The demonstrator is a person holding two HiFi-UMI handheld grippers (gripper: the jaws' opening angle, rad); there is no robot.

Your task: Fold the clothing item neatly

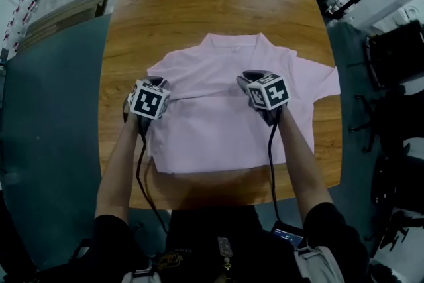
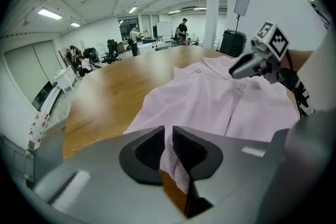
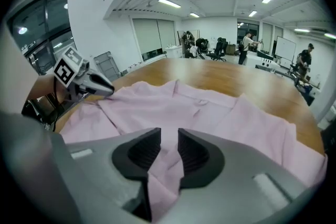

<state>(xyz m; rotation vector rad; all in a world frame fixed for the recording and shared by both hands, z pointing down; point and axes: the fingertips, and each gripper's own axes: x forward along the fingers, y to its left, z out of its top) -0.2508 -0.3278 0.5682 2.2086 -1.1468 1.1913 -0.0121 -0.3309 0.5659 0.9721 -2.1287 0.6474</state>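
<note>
Our pink polo shirt (image 1: 218, 136) lies spread on the wooden bench (image 1: 132, 16), collar away from us, with one short sleeve (image 1: 318, 79) reaching toward the bench's right edge. In the head view the marker cubes (image 1: 147, 101) sit over both claws, so their gaps don't show there. The left gripper view shows the left claw (image 2: 168, 147) clenched on a fold of the shirt's cloth. The right gripper view shows the right claw (image 3: 169, 150) released, its jaws apart with loose cloth lying between them. Only those two views show people (image 2: 135, 35) far across the room.
</note>
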